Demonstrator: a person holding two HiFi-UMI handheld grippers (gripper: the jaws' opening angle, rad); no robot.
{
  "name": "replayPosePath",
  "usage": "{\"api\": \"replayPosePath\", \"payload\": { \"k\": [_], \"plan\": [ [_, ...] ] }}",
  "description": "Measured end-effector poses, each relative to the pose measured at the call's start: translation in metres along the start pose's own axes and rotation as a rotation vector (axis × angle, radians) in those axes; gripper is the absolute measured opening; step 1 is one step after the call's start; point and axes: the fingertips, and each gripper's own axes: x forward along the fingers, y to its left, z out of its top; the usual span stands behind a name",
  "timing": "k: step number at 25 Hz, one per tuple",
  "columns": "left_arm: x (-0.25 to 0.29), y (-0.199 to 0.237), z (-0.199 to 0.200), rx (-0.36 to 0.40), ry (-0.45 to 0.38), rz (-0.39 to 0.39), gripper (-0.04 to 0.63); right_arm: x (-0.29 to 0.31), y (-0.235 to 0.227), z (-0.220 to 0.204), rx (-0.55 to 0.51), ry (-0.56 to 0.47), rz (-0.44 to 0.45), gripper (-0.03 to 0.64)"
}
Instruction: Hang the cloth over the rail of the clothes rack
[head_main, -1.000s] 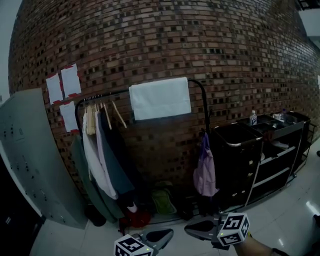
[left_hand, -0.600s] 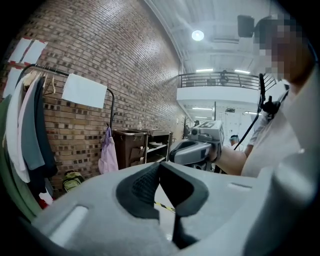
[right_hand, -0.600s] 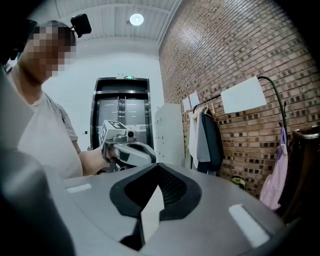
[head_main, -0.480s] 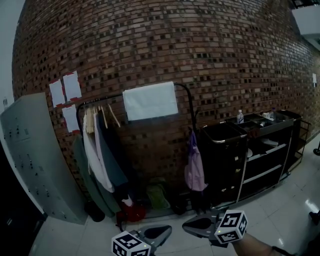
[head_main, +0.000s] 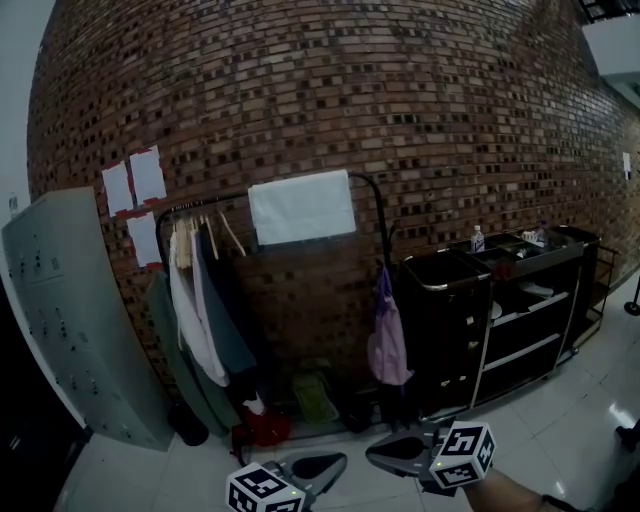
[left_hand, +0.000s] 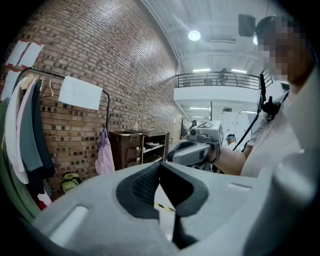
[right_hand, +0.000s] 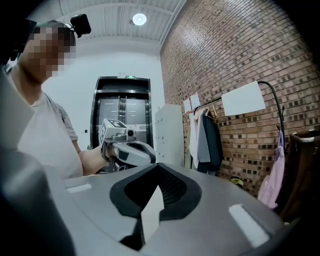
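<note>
A white cloth (head_main: 302, 206) hangs spread over the top rail of the black clothes rack (head_main: 205, 205) against the brick wall. It also shows in the left gripper view as the cloth (left_hand: 80, 92) and in the right gripper view as the cloth (right_hand: 243, 98). Both grippers are low in the head view, well short of the rack and apart from it. My left gripper (head_main: 338, 463) and right gripper (head_main: 373, 458) point at each other, both shut with nothing between the jaws. The left gripper (left_hand: 160, 166) and right gripper (right_hand: 159, 169) show the same.
Jackets and hangers (head_main: 200, 300) fill the rack's left half, and a pink bag (head_main: 385, 340) hangs at its right post. A grey locker (head_main: 70, 320) leans at left. A black trolley (head_main: 470, 320) with a bottle (head_main: 478, 238) stands right. Bags (head_main: 315, 395) lie under the rack.
The rack and cloth now look slightly smaller and further left in the head view than a second ago. Both grippers stay shut and empty at the bottom.
</note>
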Motion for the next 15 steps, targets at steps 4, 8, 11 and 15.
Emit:
{"api": "replayPosePath", "payload": {
  "k": [4,8,11,15],
  "plan": [
    [0.0,0.002,-0.003,0.001,-0.007,0.003,0.003,0.003,0.0,-0.002,-0.005,-0.001,0.001,0.002],
    [-0.001,0.001,-0.006,-0.005,-0.008,0.0,0.002,0.004,0.001,-0.005,0.0,-0.002,0.004,0.002],
    [-0.002,-0.003,-0.007,-0.008,-0.004,0.001,0.002,0.002,0.005,-0.004,0.004,-0.005,0.008,0.002],
    [-0.002,-0.009,-0.005,-0.002,-0.004,0.001,0.003,-0.002,0.008,-0.005,0.0,-0.006,0.008,0.002]
  ]
}}
